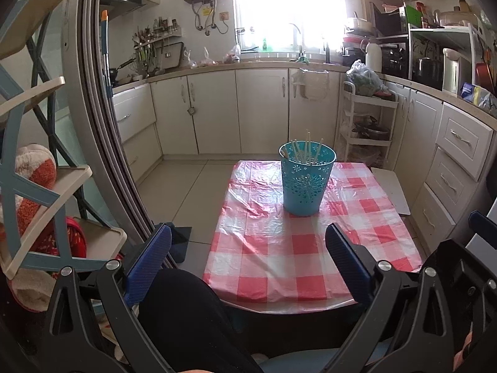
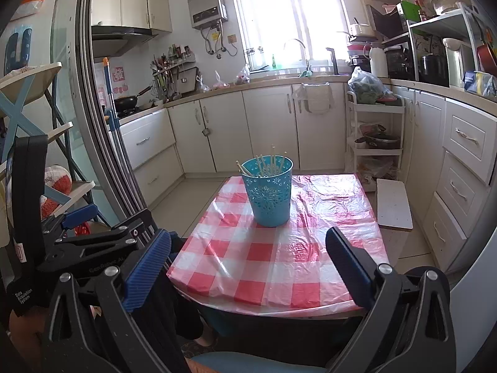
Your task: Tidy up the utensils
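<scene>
Both claws gape empty, well short of the chopstick holder (image 1: 307, 180).

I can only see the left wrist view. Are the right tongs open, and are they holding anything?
Observer: The right tongs are open, with nothing between them.
Operator: Any chopsticks lying outside the cup on that side?
Observer: None on the checked tablecloth. From the right wrist view, one chopstick leans out over the left rim of the blue cup; the rest stand inside.
</scene>
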A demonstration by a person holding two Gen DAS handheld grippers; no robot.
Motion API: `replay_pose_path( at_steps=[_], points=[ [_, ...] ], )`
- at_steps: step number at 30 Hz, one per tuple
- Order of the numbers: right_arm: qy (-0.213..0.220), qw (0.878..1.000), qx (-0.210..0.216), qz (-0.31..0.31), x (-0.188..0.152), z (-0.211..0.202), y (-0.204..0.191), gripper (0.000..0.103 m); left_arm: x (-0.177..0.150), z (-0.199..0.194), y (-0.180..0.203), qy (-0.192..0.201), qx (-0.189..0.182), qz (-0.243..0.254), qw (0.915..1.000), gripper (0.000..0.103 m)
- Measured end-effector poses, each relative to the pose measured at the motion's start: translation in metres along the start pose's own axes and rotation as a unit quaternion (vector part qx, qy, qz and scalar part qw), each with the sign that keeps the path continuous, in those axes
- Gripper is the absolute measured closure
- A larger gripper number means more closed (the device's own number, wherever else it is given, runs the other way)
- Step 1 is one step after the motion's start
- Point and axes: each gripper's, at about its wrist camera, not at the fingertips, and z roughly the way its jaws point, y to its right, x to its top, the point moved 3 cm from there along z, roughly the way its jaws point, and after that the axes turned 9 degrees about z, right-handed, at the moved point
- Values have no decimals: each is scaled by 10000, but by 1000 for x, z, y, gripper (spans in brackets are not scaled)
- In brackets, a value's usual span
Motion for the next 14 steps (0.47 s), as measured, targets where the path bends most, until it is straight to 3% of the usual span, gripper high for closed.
replay_pose_path(
  at_steps=[5,14],
  points=[
    [-4,10000,-11,-2,0,0,0,7,2,2,6,19,61,162,9998,8],
    [-186,9998,-80,53,-1,16,12,7,-3,31,12,-424,28,178,9989,8]
  ],
)
